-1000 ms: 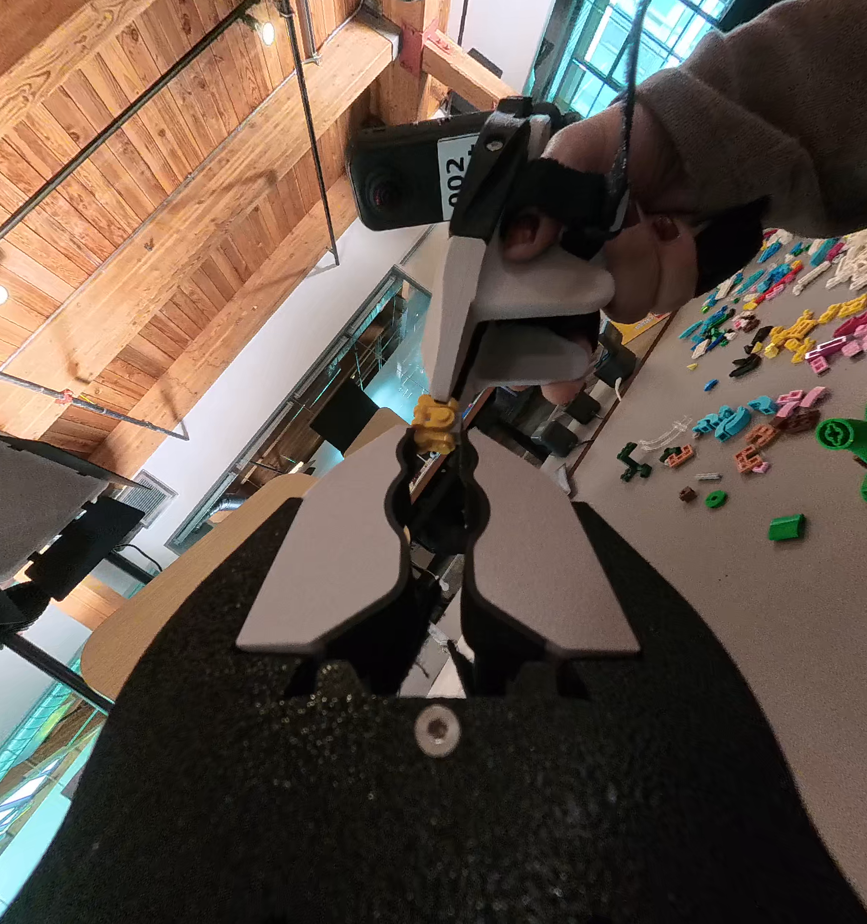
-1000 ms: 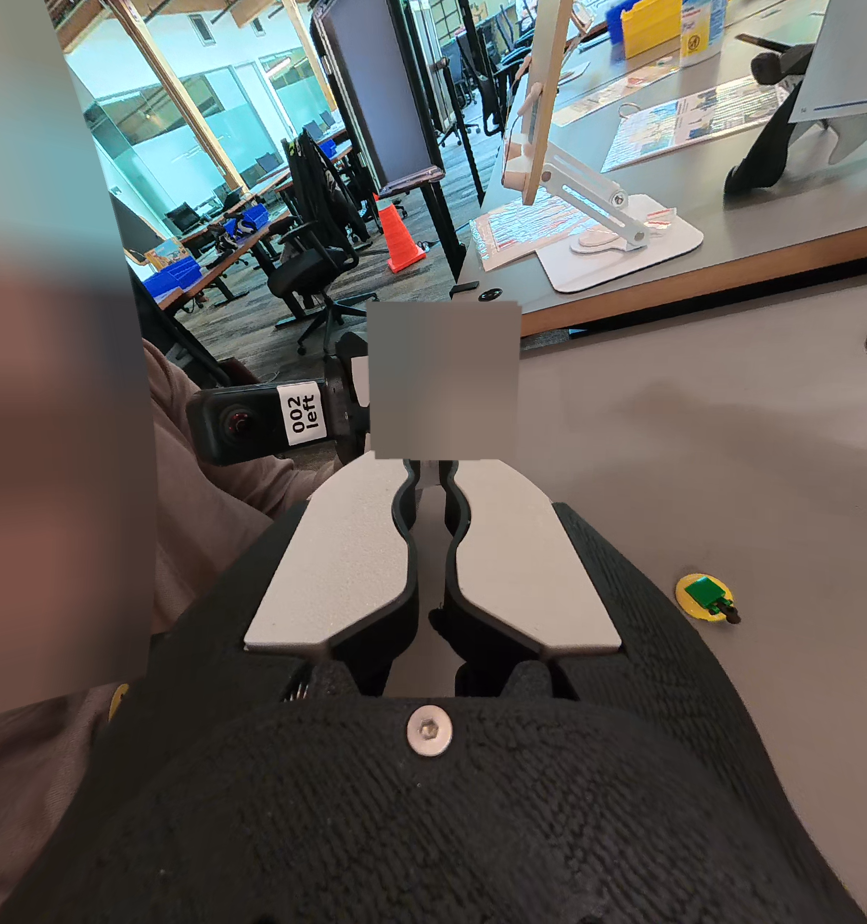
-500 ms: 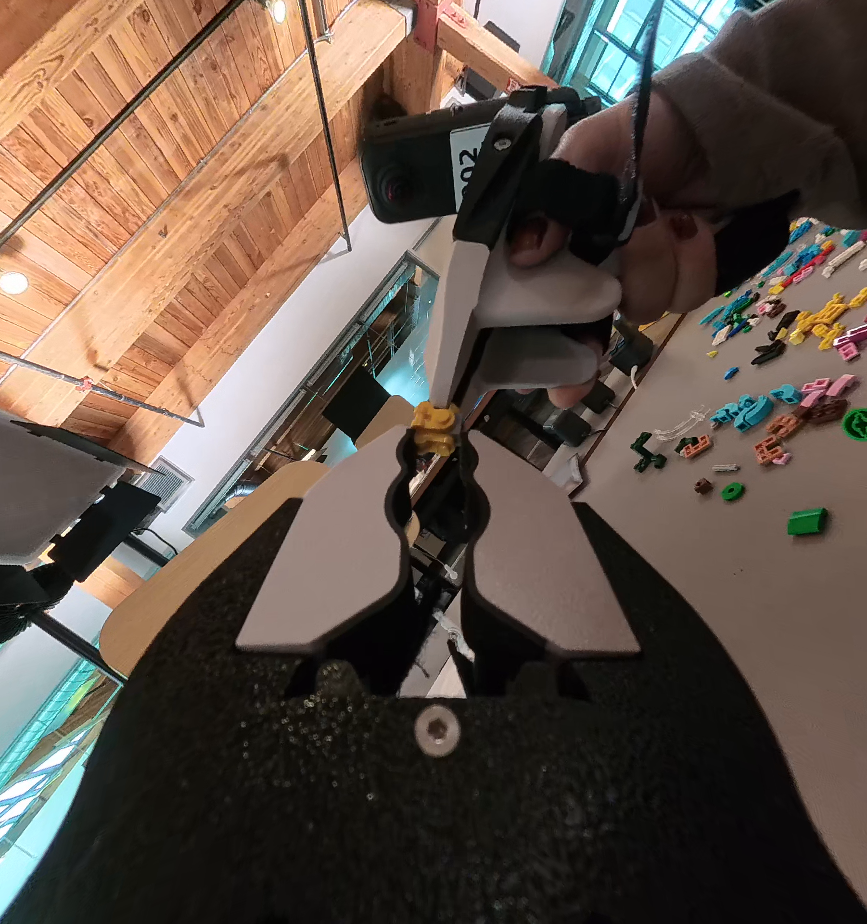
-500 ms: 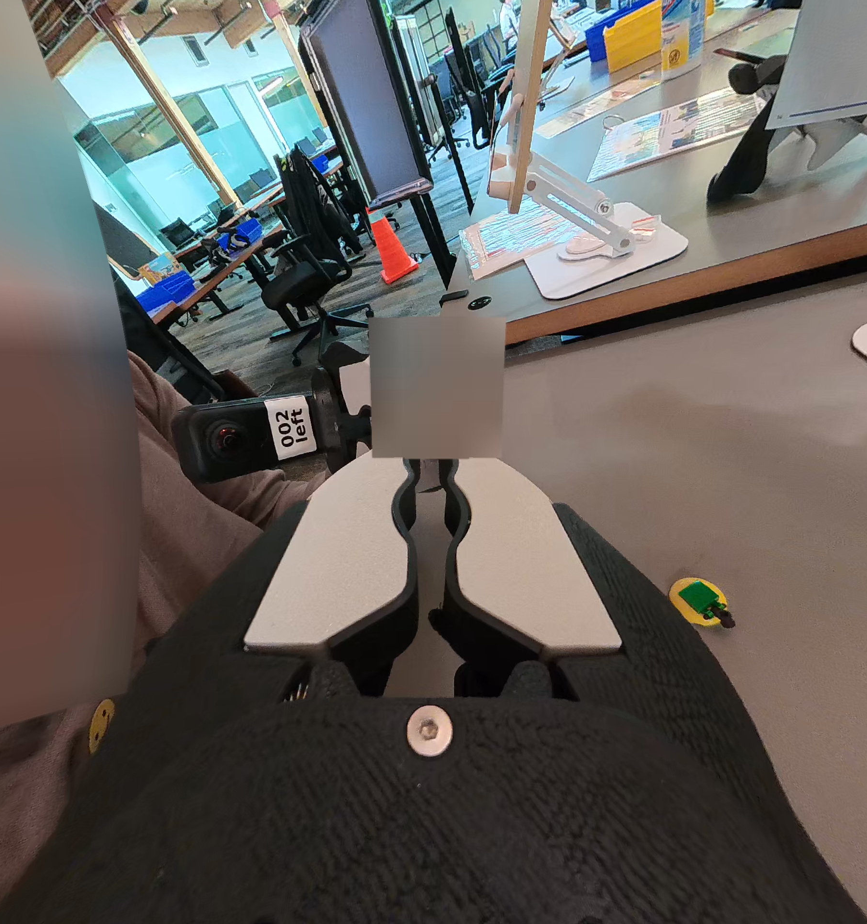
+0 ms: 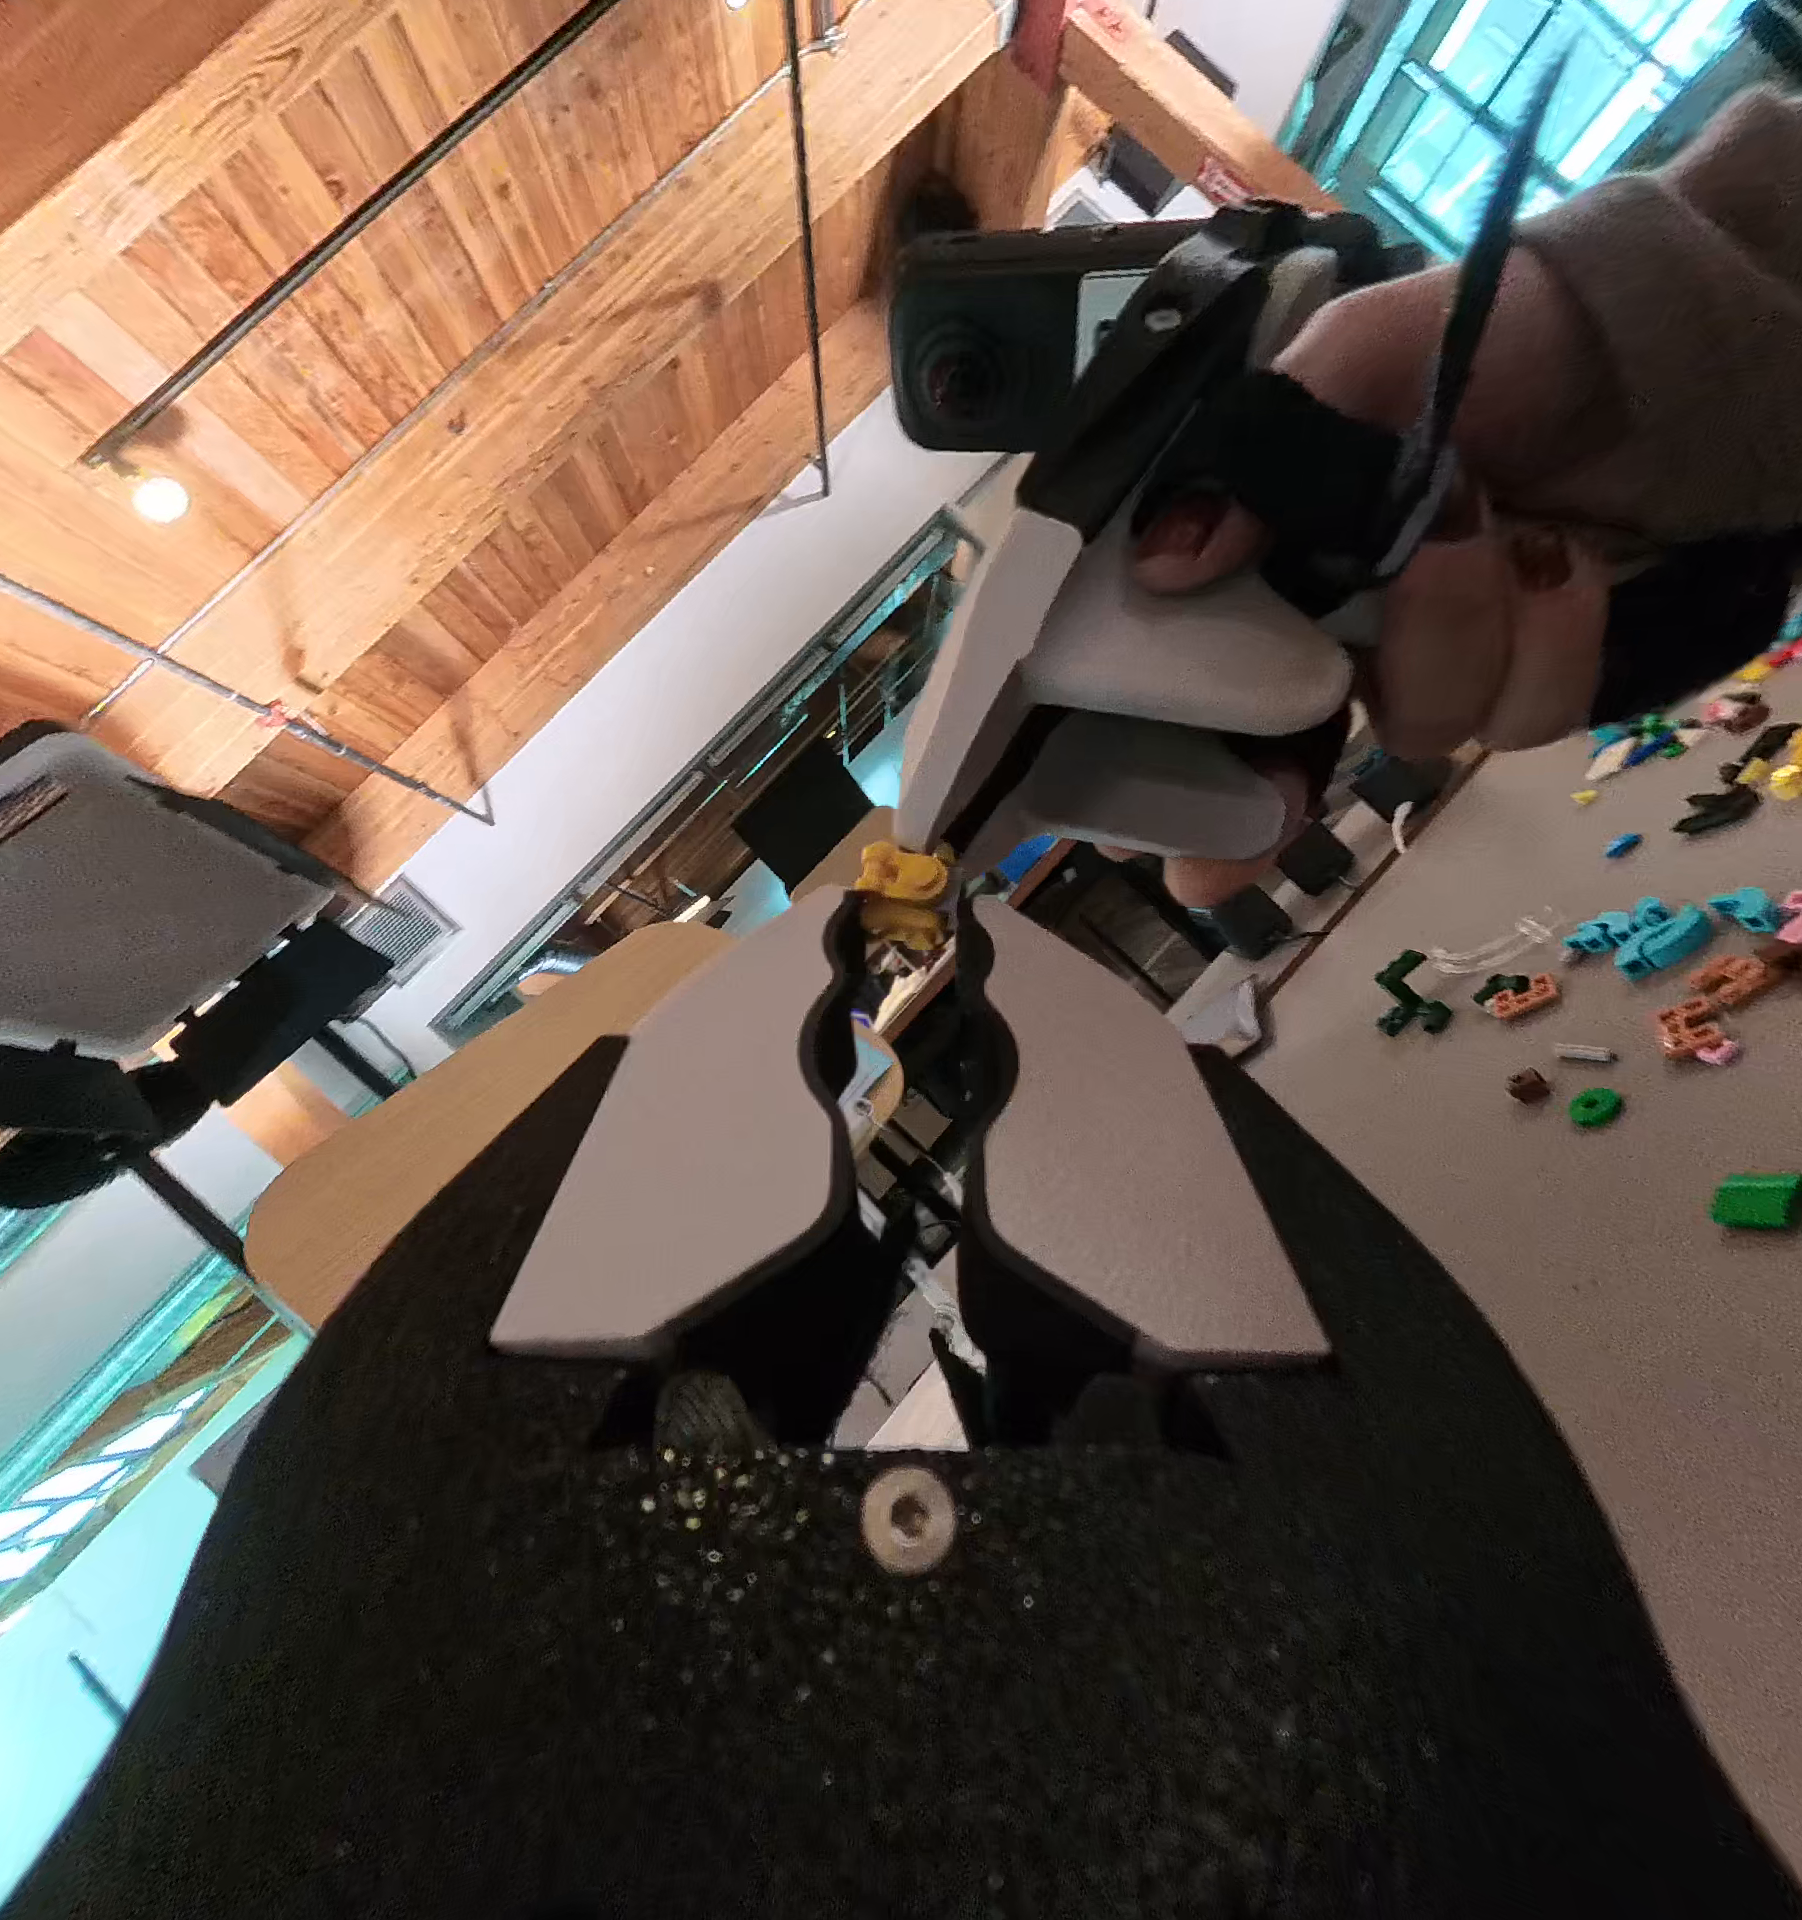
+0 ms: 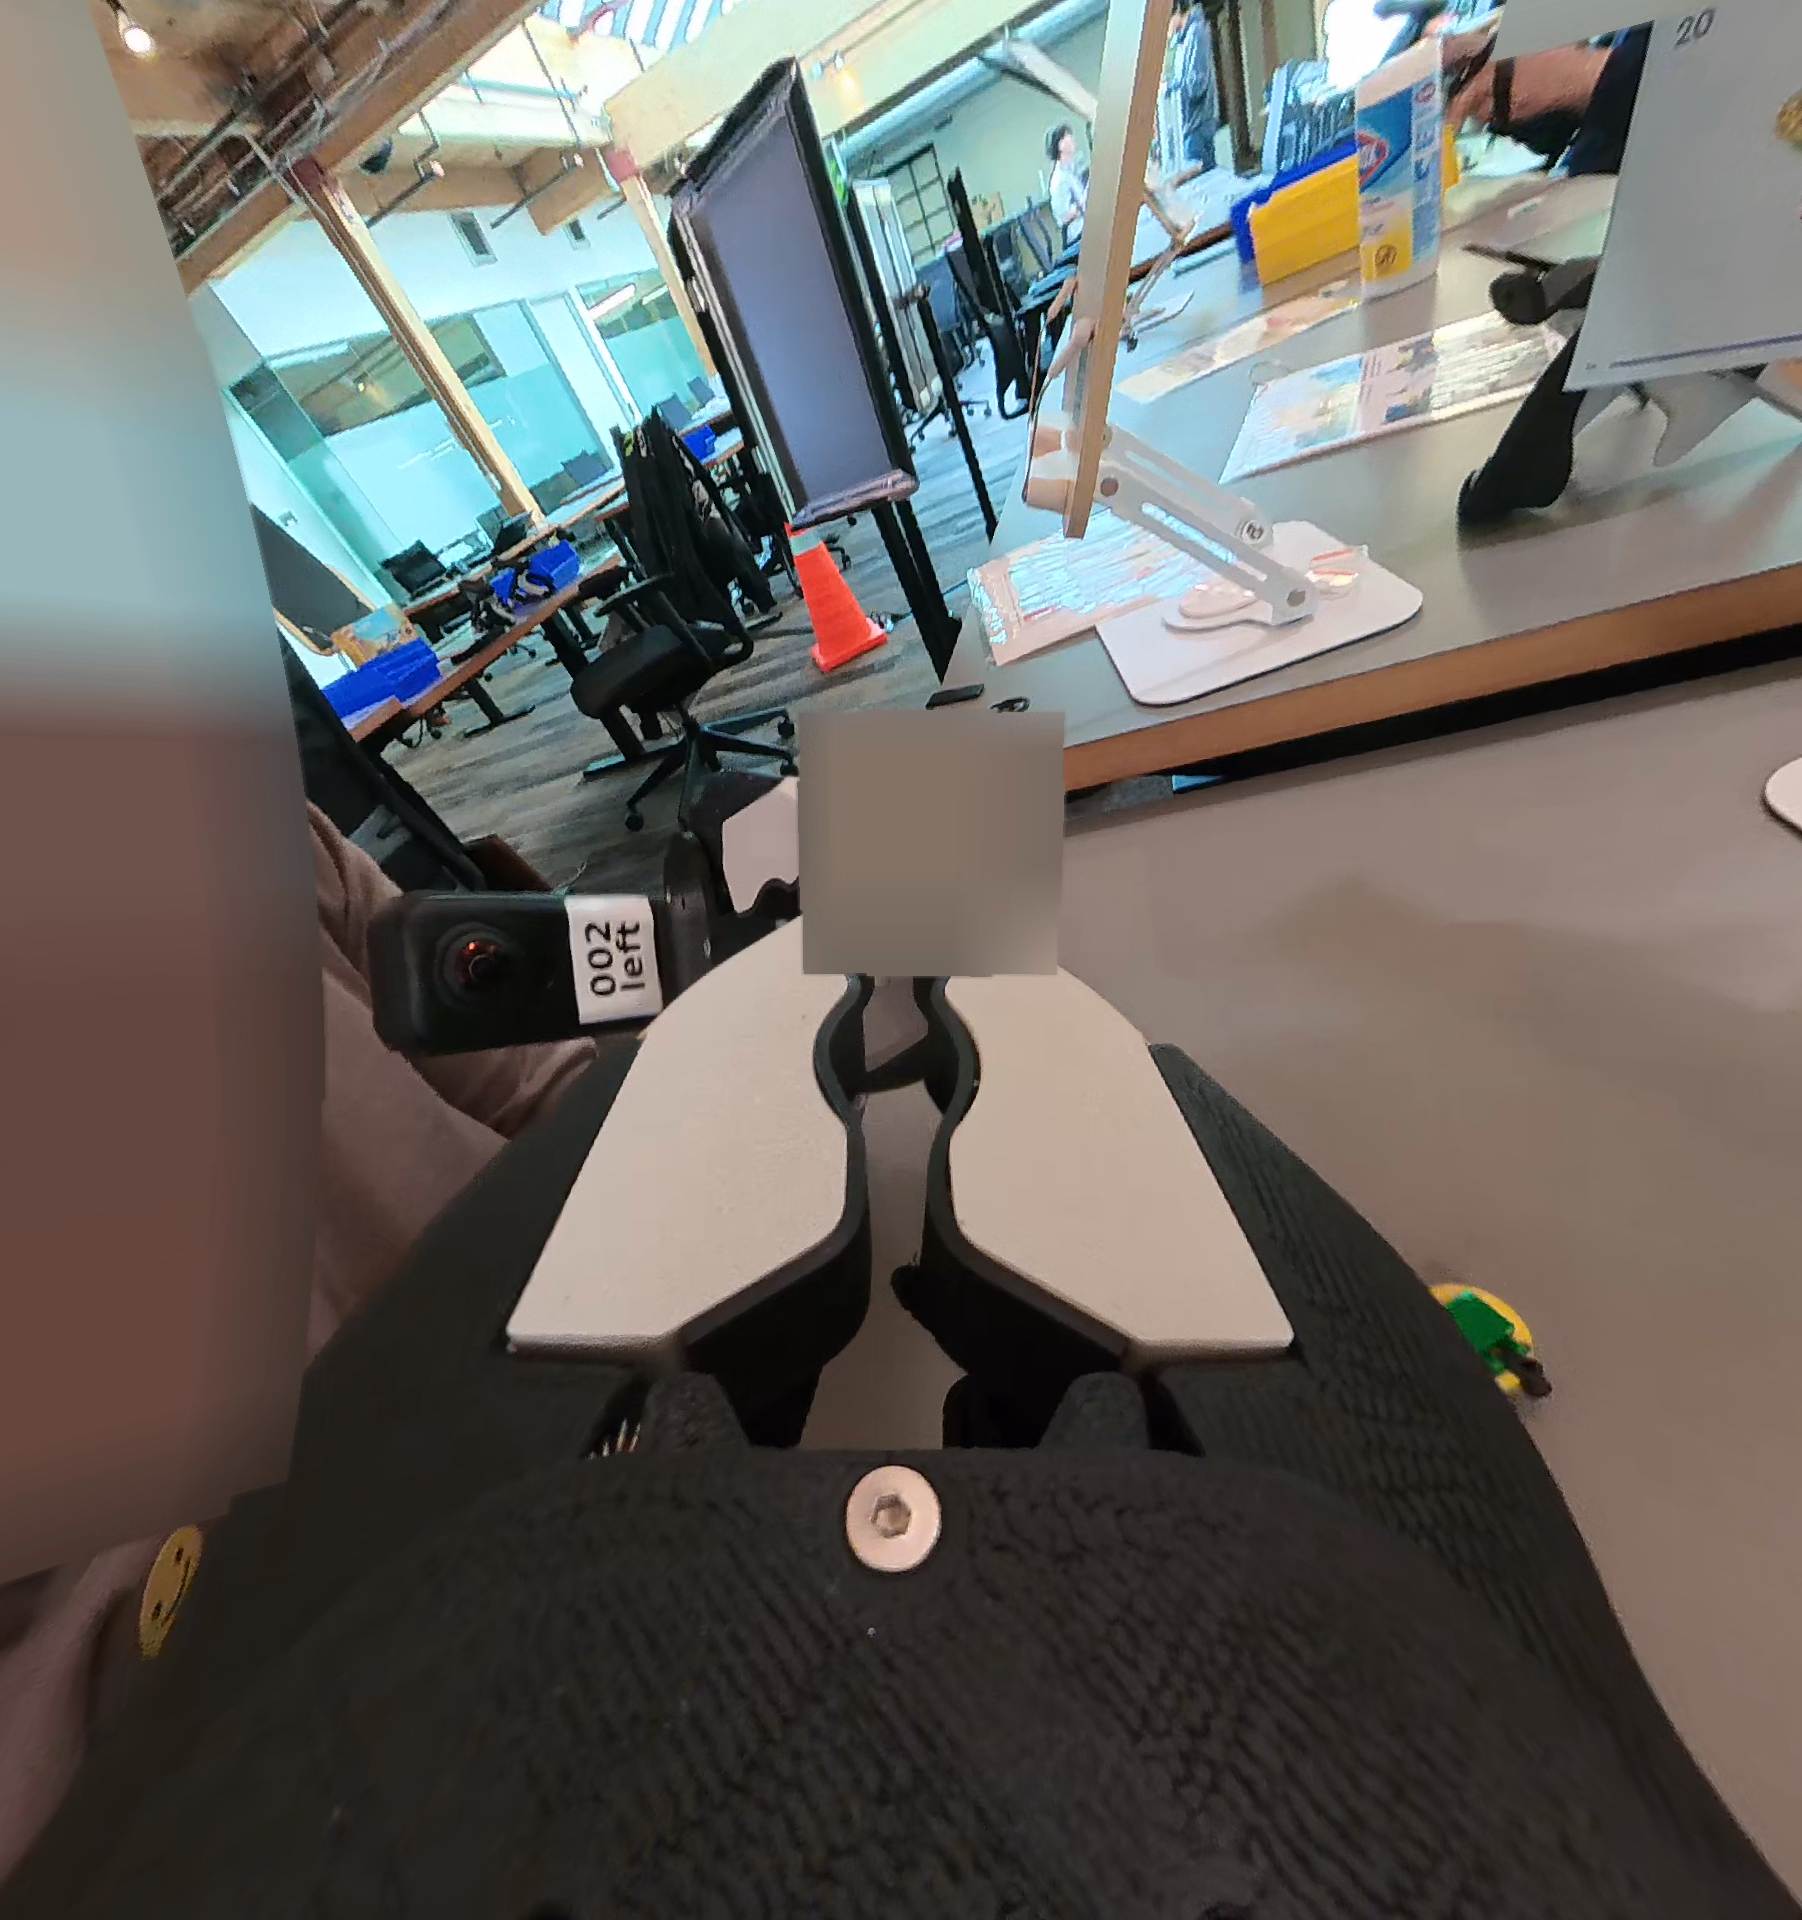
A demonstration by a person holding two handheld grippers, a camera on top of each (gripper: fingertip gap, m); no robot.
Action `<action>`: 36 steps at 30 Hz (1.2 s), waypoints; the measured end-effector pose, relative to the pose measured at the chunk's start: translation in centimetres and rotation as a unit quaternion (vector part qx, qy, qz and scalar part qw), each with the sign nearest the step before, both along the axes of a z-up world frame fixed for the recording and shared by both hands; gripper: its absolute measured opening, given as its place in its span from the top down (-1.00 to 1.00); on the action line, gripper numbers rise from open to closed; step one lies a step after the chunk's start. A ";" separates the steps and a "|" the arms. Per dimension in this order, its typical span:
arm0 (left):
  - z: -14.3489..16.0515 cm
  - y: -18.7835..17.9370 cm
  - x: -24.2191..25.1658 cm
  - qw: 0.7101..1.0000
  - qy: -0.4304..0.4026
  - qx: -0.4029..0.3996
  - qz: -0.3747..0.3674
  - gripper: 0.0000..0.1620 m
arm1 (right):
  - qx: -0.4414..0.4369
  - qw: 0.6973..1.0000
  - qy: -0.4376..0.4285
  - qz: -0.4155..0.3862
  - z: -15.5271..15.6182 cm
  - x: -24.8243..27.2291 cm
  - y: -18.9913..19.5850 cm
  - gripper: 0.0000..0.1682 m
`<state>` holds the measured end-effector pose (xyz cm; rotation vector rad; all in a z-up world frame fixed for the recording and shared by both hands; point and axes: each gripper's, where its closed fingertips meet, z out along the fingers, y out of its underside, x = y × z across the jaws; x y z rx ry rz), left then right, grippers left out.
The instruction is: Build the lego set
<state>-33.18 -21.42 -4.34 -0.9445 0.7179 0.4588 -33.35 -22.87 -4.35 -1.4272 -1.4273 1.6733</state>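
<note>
Now both grippers meet in the air above the grey table [image 5: 1499, 1455], tip to tip. The left gripper [image 5: 902, 920] has its two grey fingers nearly closed, with only a narrow gap, and pinches a small yellow lego piece [image 5: 902, 923] at the very tips. The right gripper [image 5: 928, 831] comes from above in the left wrist view, and its tips press on a second yellow piece [image 5: 902, 864] that sits directly on the first one. A person's hand [image 5: 1479, 499] in a brown sleeve holds this gripper.

In the right wrist view the right gripper's fingers [image 6: 731, 1153] stand close together, but a blurred patch covers the tips, so the grasp cannot be seen there. The left gripper's black camera [image 6: 481, 971] shows just behind them.

Toward the far right part of the table lie many loose lego pieces [image 5: 1645, 935] in blue, pink, orange and yellow. A green brick [image 5: 1759, 1200] and a small green ring [image 5: 1593, 1107] lie apart from them, nearer to the grippers. In the right wrist view a yellow round piece with a green part [image 6: 1484, 1335] lies on the table just beside the right gripper's black body.
</note>
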 end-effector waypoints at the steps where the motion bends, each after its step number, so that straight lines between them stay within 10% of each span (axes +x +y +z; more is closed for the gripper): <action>1: 0.2 0.1 -0.2 1.000 -0.012 0.004 0.011 0.81 | 0.000 1.000 0.008 -0.007 0.2 -0.1 0.1 0.94; 12: 0.8 1.1 -1.6 0.990 -0.126 -0.010 0.061 0.80 | 0.019 0.995 0.073 -0.070 1.2 -1.5 1.3 0.94; 20: 0.7 1.4 -0.8 0.943 -0.276 -0.122 -0.138 0.80 | 0.189 0.963 0.158 -0.106 4.1 0.4 1.3 0.80; 36: -2.2 3.5 -4.5 0.955 -0.264 -0.129 -0.050 0.79 | 0.295 0.943 -0.026 -0.151 -1.5 1.0 5.5 0.97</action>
